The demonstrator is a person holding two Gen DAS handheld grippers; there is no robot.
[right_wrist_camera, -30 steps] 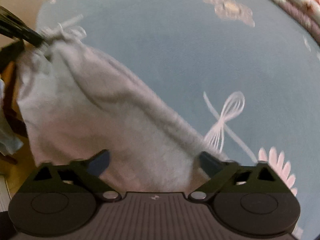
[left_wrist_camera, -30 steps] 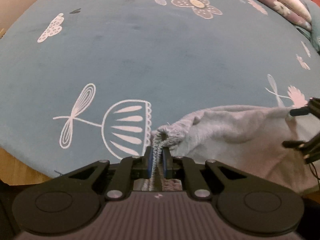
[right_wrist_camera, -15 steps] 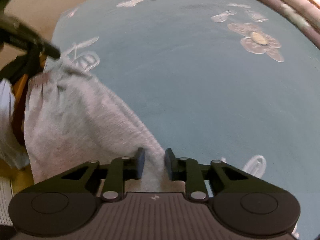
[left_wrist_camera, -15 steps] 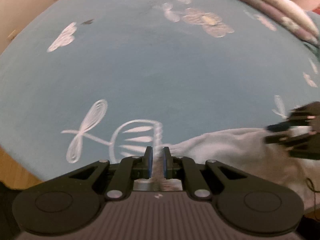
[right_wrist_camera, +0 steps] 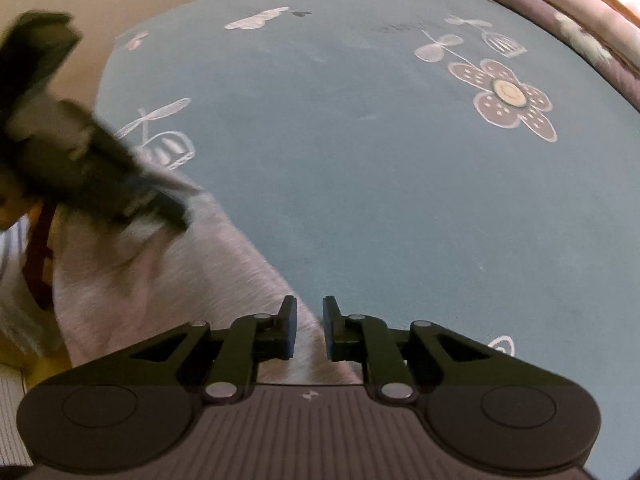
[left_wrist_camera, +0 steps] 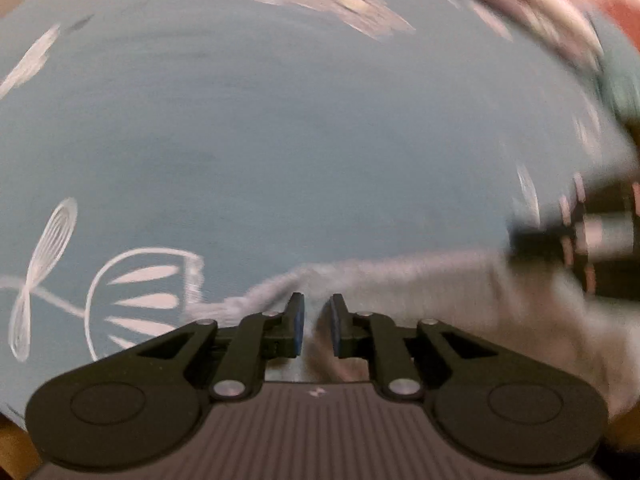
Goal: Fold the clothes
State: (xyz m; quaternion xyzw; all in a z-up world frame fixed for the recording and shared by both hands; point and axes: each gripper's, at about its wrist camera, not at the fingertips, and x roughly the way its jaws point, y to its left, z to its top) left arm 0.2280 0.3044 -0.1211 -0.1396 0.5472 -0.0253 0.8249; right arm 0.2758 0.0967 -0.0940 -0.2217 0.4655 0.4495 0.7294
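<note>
The grey garment (right_wrist_camera: 168, 280) lies at the near edge of the blue flower-printed bedsheet (right_wrist_camera: 360, 160), part of it spilling over that edge. My left gripper (left_wrist_camera: 317, 326) has its jaws narrow and opening, cloth between the pads, though blur hides whether they press it. My right gripper (right_wrist_camera: 308, 330) is narrow and closing on the garment's edge. Folded bedding (right_wrist_camera: 580, 32) lines the sheet's far right edge.

Soft, even indoor light, no glare or hard shadows. The left view is smeared by motion blur; the right is sharper. Fisheye curvature bends both views' edges.
</note>
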